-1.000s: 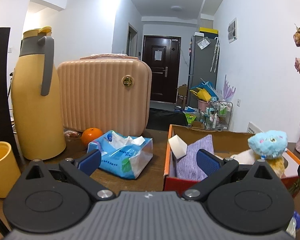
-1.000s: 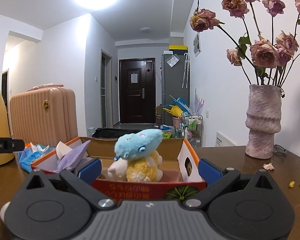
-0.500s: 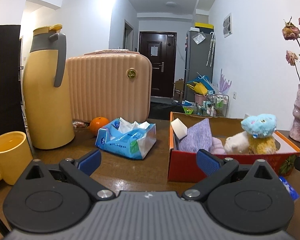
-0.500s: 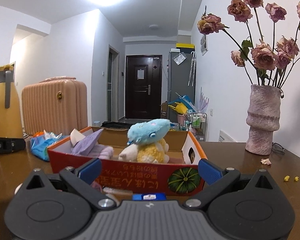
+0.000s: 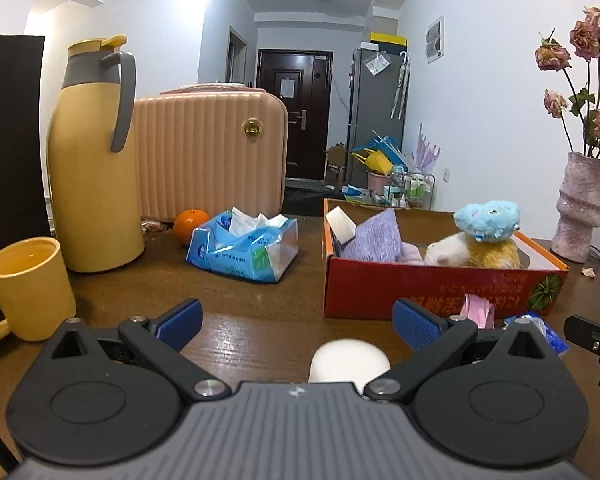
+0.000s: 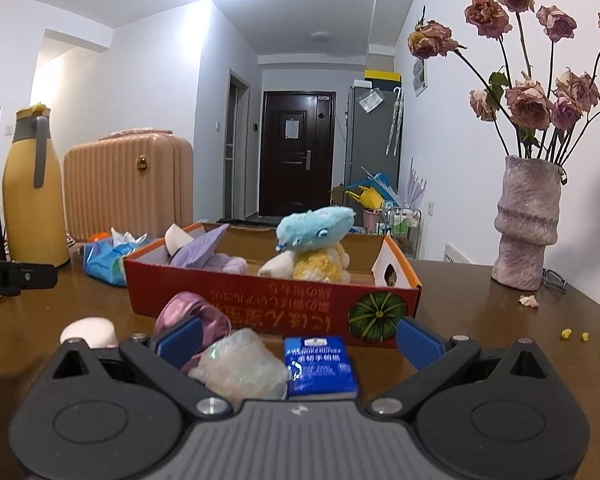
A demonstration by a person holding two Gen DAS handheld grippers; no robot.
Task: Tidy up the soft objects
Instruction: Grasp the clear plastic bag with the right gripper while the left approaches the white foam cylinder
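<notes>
A red cardboard box (image 5: 428, 284) (image 6: 260, 296) stands on the brown table and holds a blue and yellow plush toy (image 5: 488, 232) (image 6: 320, 240), a purple cloth (image 5: 374, 238) (image 6: 202, 246) and a white sponge (image 5: 340, 226). In front of the box lie a white soft ball (image 5: 348, 360) (image 6: 88, 332), a pink scrunchie (image 6: 192, 312) (image 5: 478, 310), a crinkled clear bag (image 6: 240, 364) and a blue tissue pack (image 6: 320, 364). My left gripper (image 5: 298, 322) is open just above the white ball. My right gripper (image 6: 298, 340) is open over the clear bag and the tissue pack.
To the left stand a yellow mug (image 5: 28, 288), a yellow thermos (image 5: 92, 160), a pink case (image 5: 208, 156), an orange (image 5: 190, 220) and a blue tissue packet (image 5: 244, 244). A vase of dried roses (image 6: 526, 224) stands at the right, with yellow crumbs (image 6: 588, 340) near it.
Both grippers have pulled back from the box and risen. The white ball, scrunchie, clear bag and tissue pack have come into view in front of the box. Both stay open.
</notes>
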